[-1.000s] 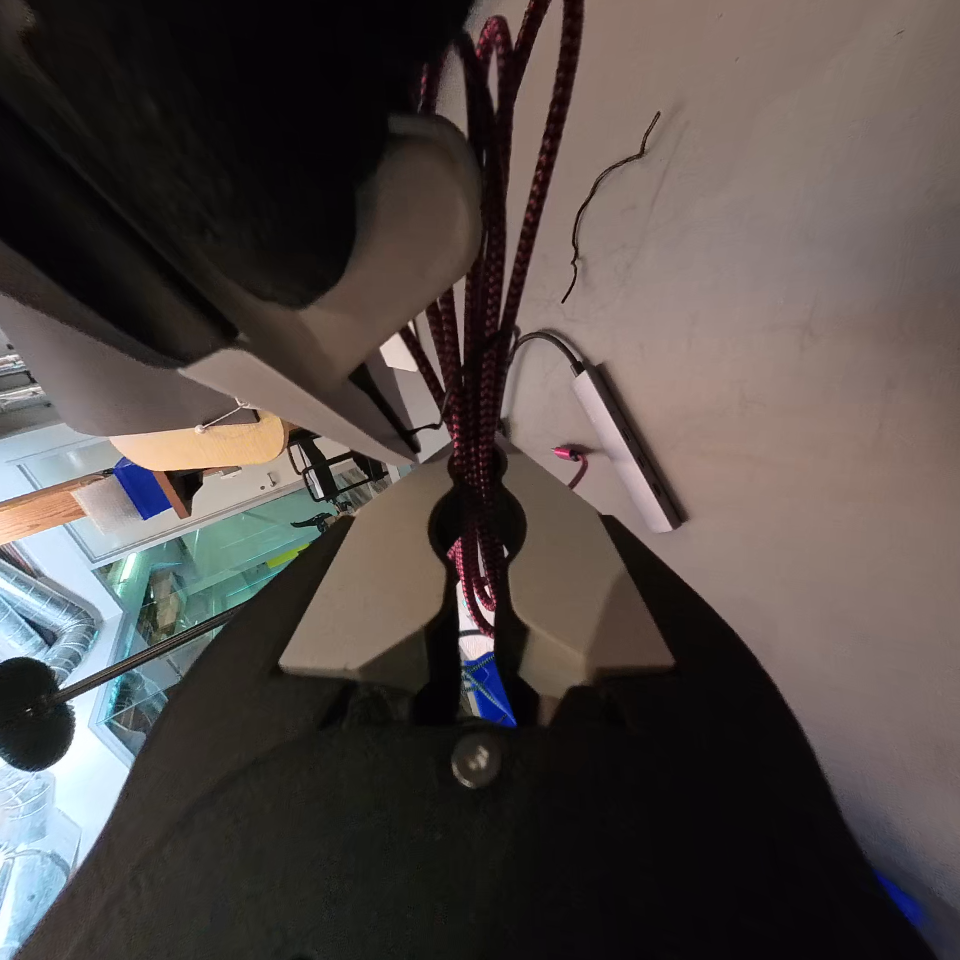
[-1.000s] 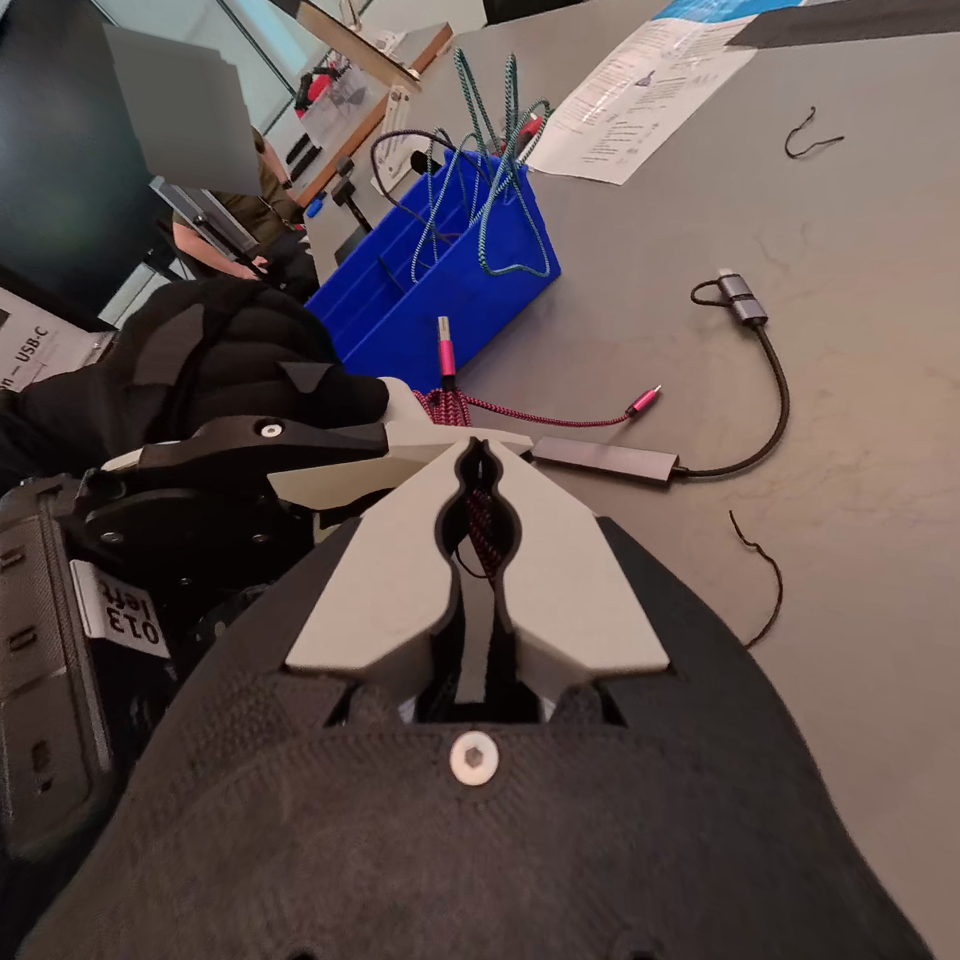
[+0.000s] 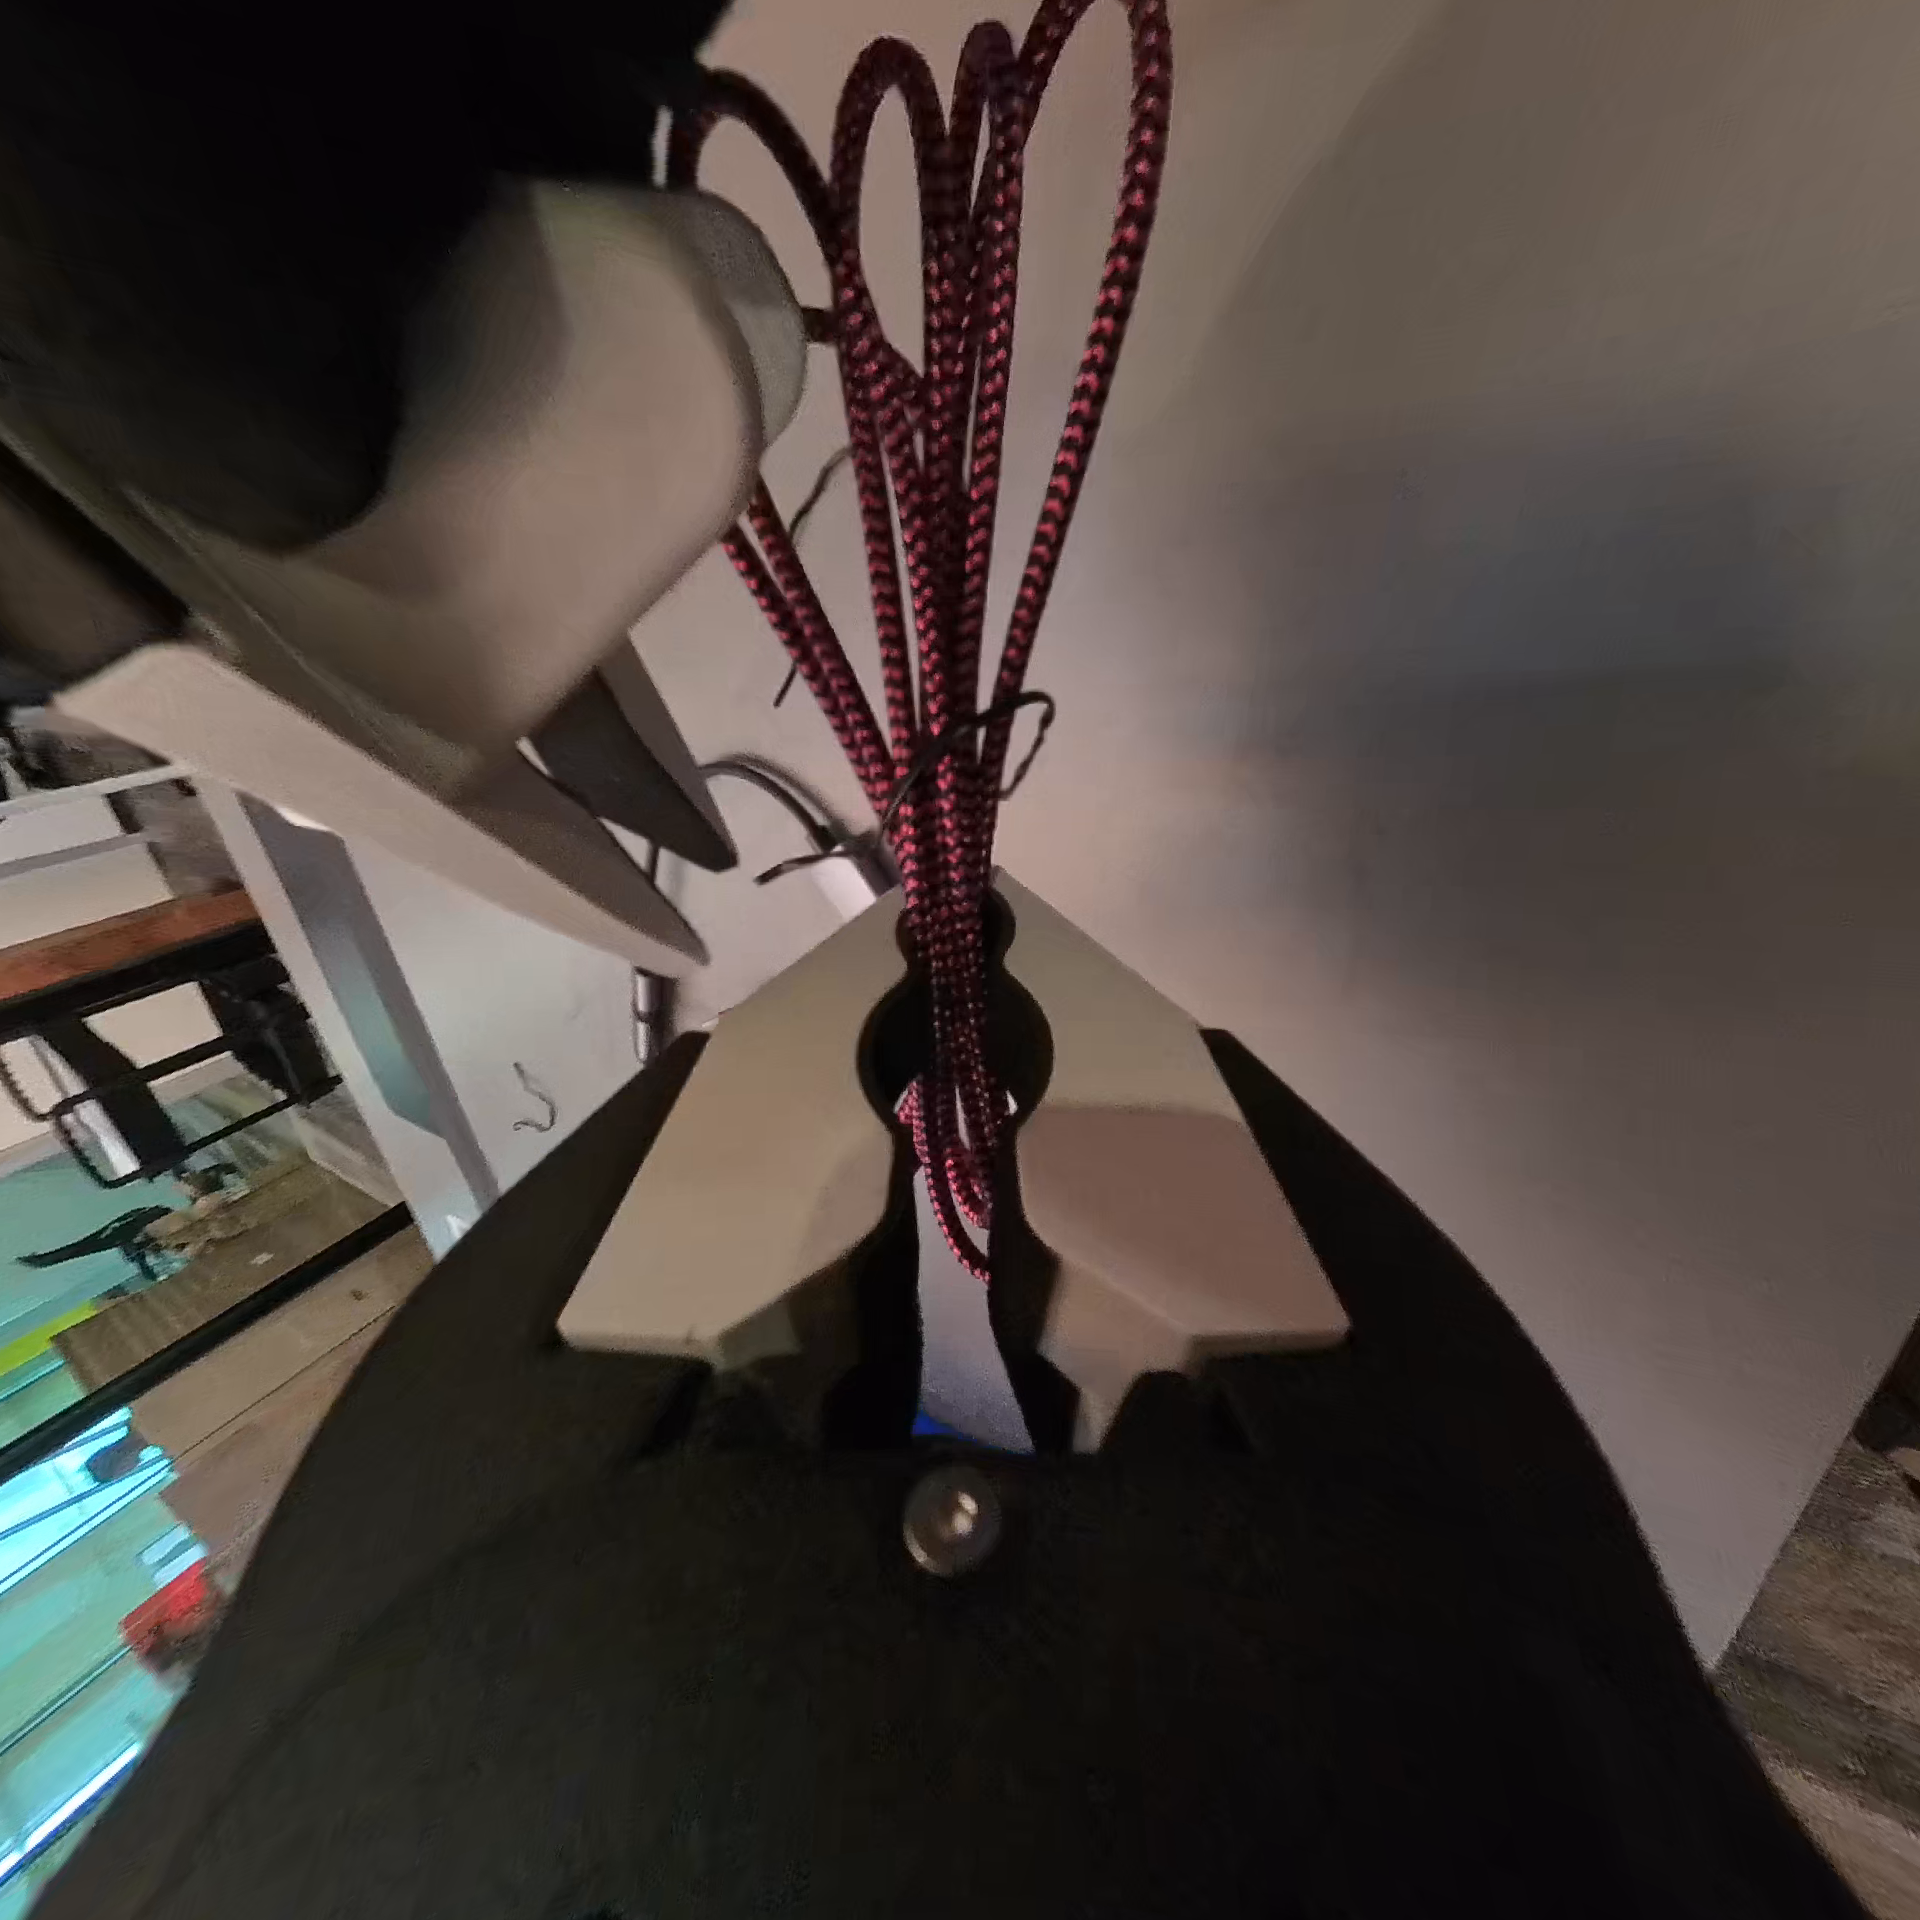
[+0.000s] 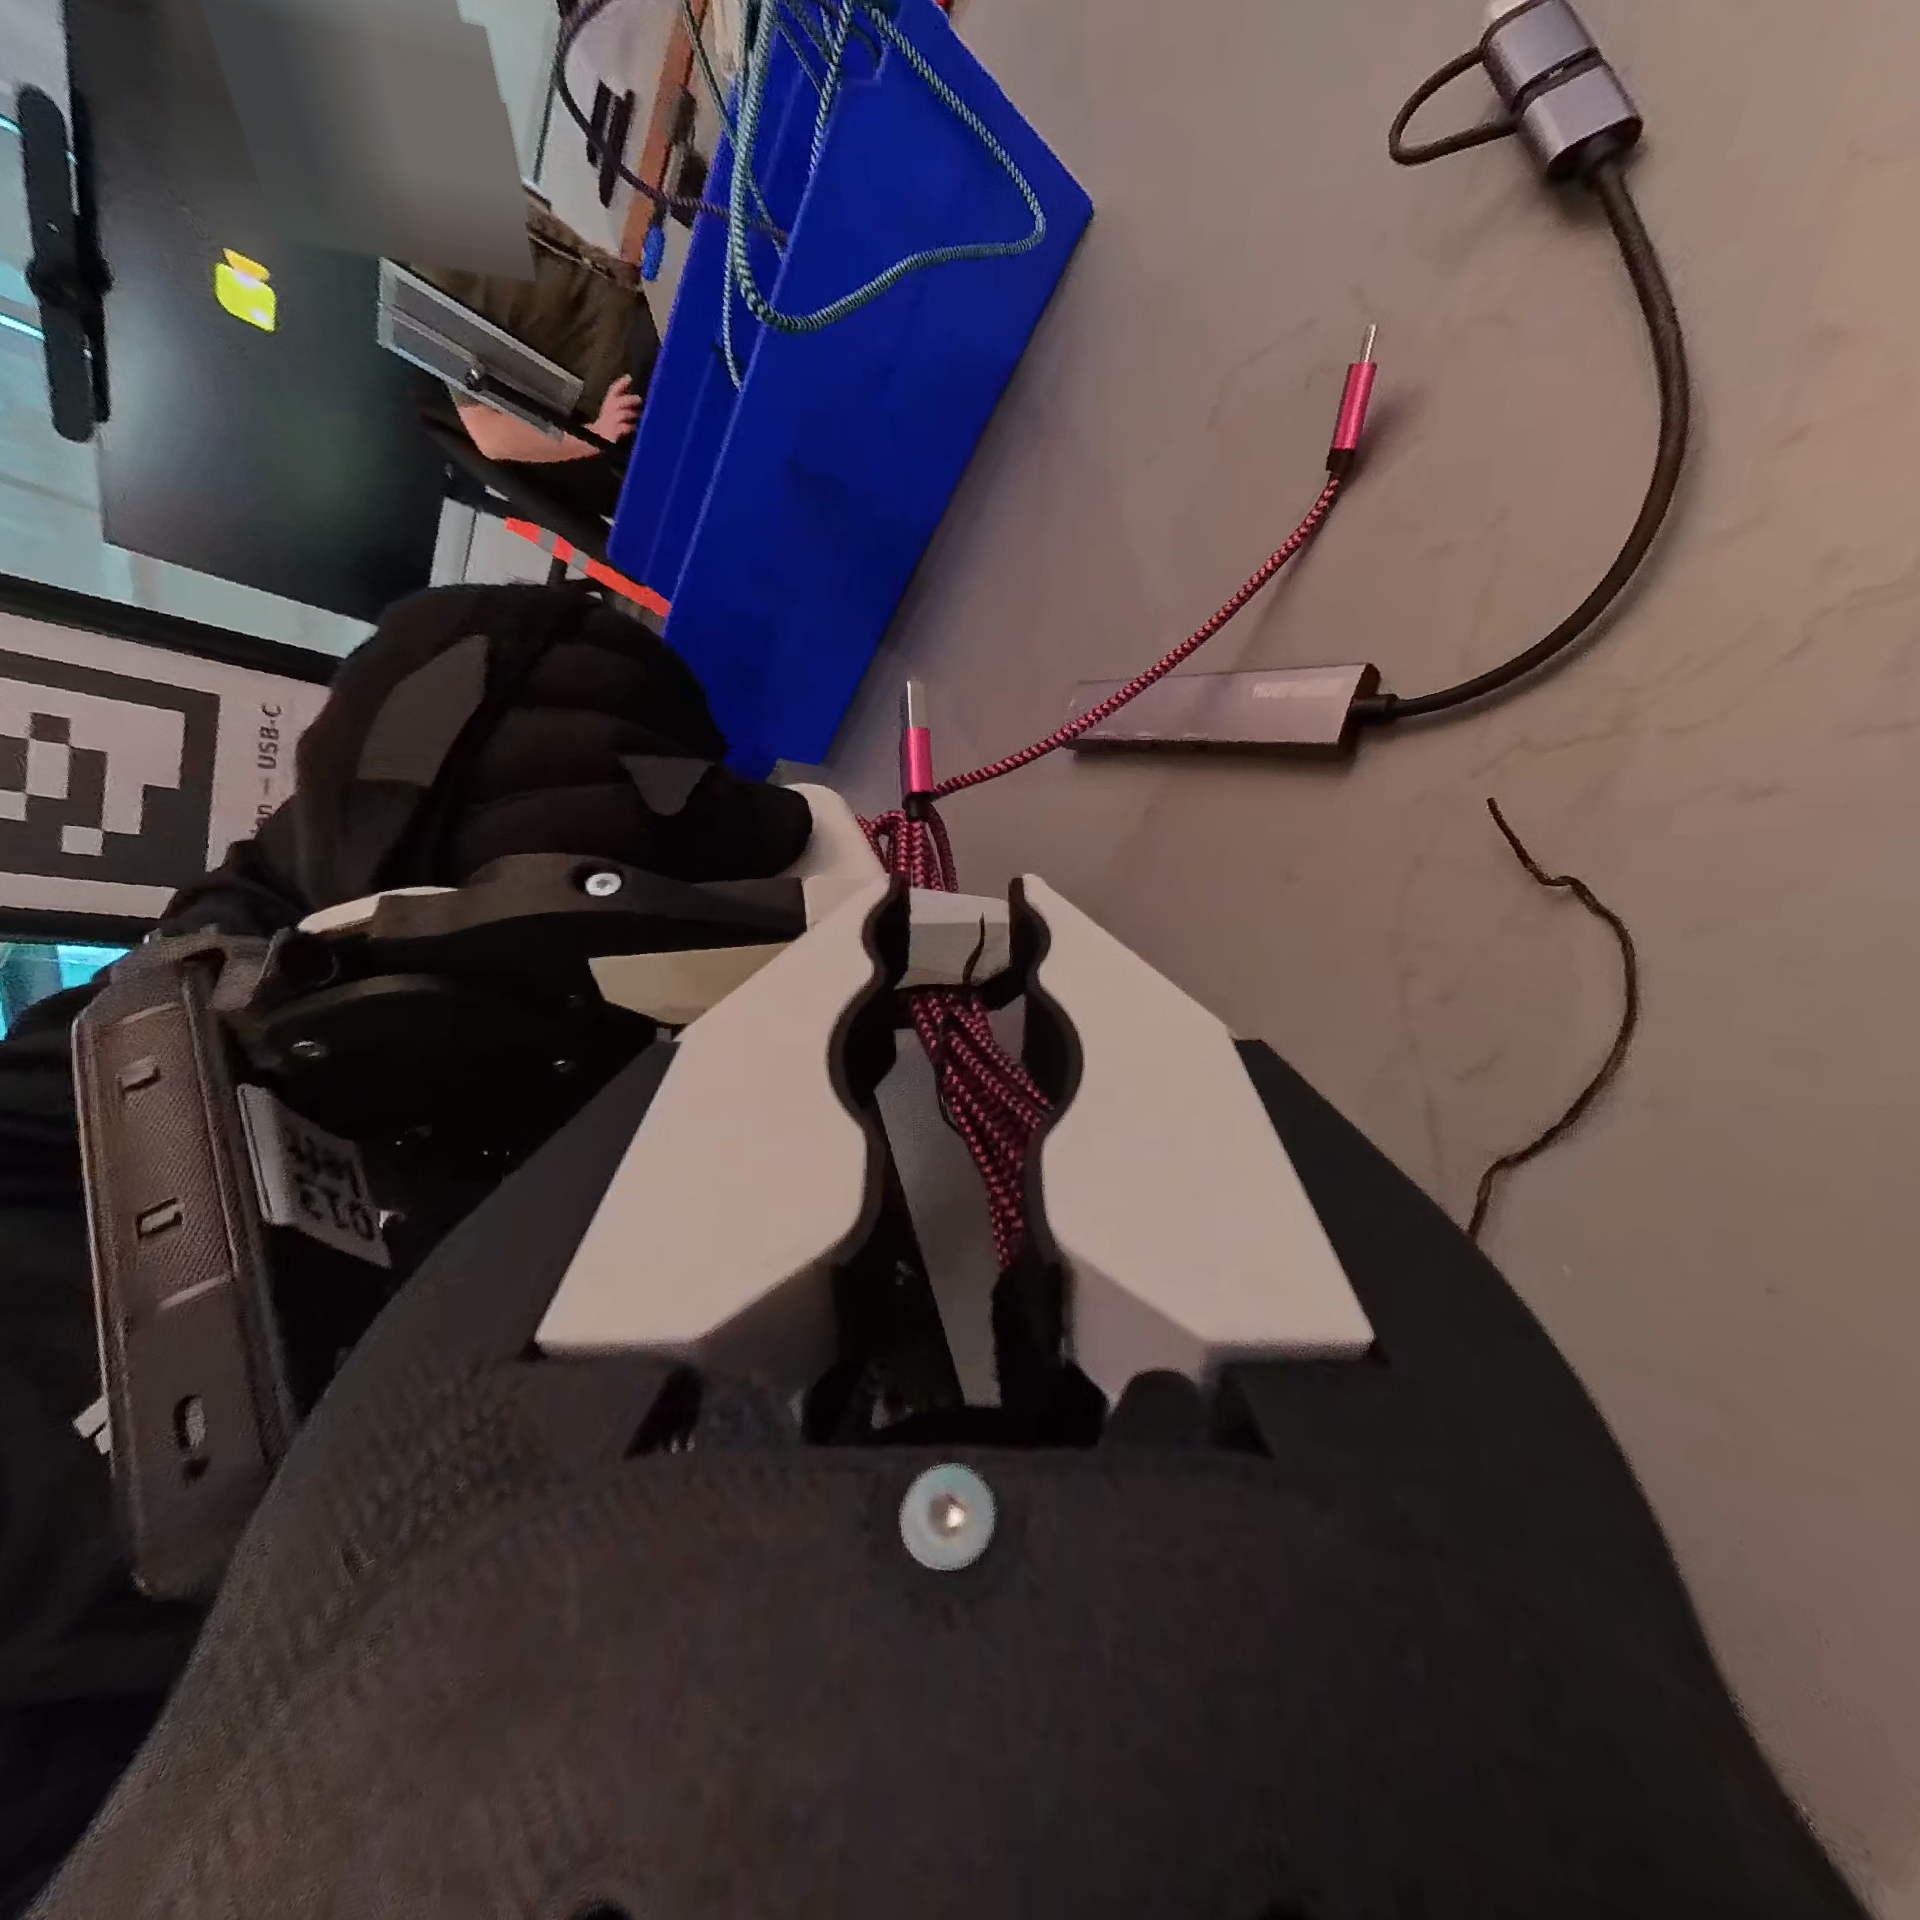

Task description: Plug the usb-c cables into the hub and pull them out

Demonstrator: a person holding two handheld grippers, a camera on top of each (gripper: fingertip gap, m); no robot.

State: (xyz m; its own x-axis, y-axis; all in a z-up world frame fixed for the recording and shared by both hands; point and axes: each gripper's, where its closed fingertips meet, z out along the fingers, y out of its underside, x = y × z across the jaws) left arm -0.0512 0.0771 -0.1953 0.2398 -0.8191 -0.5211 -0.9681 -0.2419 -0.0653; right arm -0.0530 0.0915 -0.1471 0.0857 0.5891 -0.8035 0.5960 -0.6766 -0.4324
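Note:
My left gripper (image 3: pixel 951 914) is shut on a bundle of red-and-black braided cable (image 3: pixel 935 520), bound by a thin black twist tie (image 3: pixel 977 743). My right gripper (image 4: pixel 961 899) is open, its fingers either side of the same bundle (image 4: pixel 977 1081), just behind the left gripper's fingers (image 4: pixel 727 961). The cable's pink USB-C plug (image 4: pixel 1356 405) lies loose on the grey table (image 4: pixel 1714 1351). Its pink USB-A plug (image 4: pixel 916 743) stands up by the bundle. The slim grey hub (image 4: pixel 1226 707) lies beyond, nothing plugged in on the side that shows.
The hub's black lead curves to a grey adapter (image 4: pixel 1558 104). A blue bin (image 4: pixel 862 416) holding teal braided cables stands at the back left. A loose black twist tie (image 4: pixel 1558 1039) lies right of my grippers. A person sits behind the table.
My right gripper has opened; it was shut a second ago. Both views have rolled and come closer to the bundle. The left gripper still holds the bundle.

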